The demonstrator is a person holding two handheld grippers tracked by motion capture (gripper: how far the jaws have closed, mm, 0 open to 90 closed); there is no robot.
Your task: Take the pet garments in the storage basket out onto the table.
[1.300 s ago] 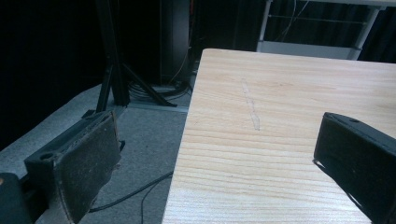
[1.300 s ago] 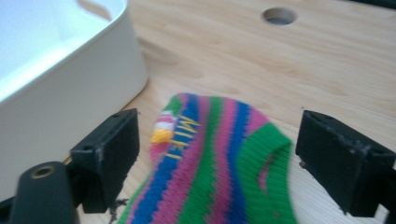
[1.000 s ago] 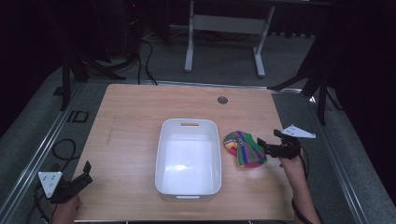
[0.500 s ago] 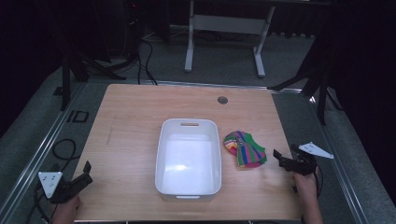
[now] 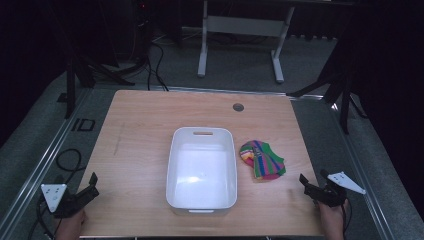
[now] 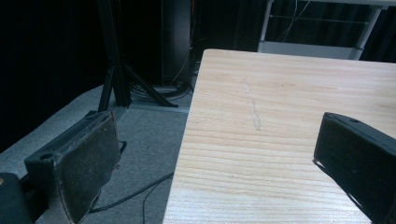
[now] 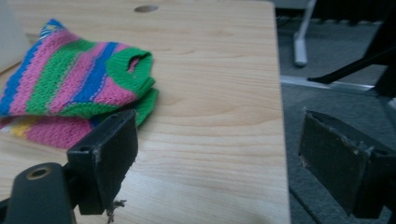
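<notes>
A white rectangular plastic bin stands upright and empty at the middle of the wooden surface, a handle slot in its far rim. Just beside its right wall lies a folded knitted cloth striped pink, green, blue and yellow, lying flat.

Dark room, grey carpet floor, white-legged desk frame behind

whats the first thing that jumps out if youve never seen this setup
The bright striped knitted cloth, pink, green and blue, lies on the pale wooden table just right of the empty white plastic tub at its middle. An open hand-held gripper sits at each near corner, left and right, both holding nothing.
</notes>
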